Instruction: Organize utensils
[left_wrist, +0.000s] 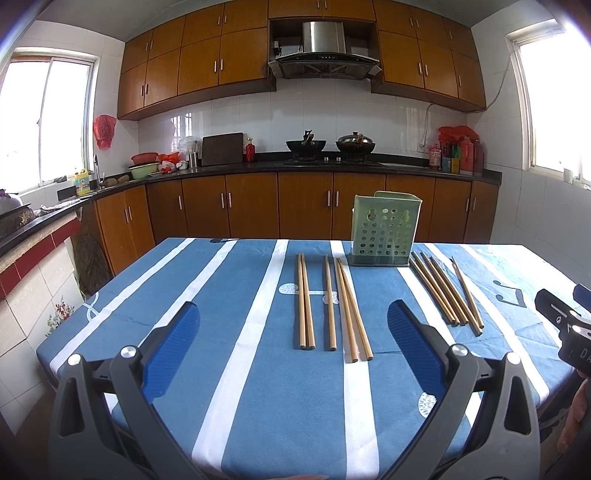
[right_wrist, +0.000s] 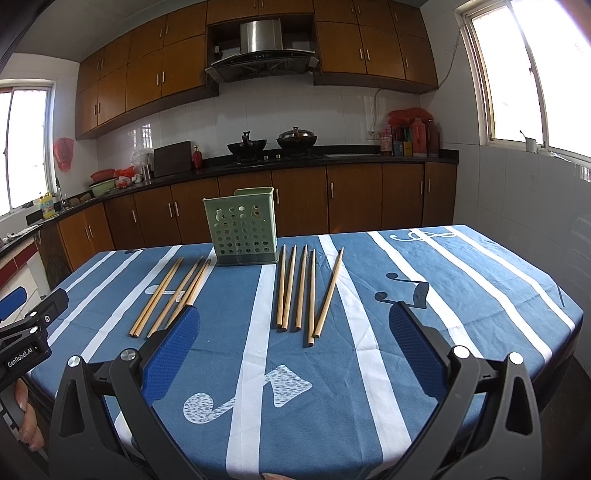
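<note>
A green perforated utensil holder (left_wrist: 384, 230) (right_wrist: 242, 227) stands upright near the table's far edge. Several wooden chopsticks lie flat on the blue striped tablecloth in two groups. The left group (left_wrist: 330, 306) (right_wrist: 173, 295) lies left of the holder, the right group (left_wrist: 447, 291) (right_wrist: 303, 291) right of it. My left gripper (left_wrist: 295, 325) is open and empty, held above the table in front of the left group. My right gripper (right_wrist: 295, 332) is open and empty, in front of the right group. Each gripper's body shows at the edge of the other's view.
The table (left_wrist: 221, 369) (right_wrist: 461, 295) carries a blue cloth with white stripes. Behind it runs a kitchen counter with woks (left_wrist: 306, 146) on a stove, bottles (left_wrist: 461, 153) and bowls. Windows stand at both sides.
</note>
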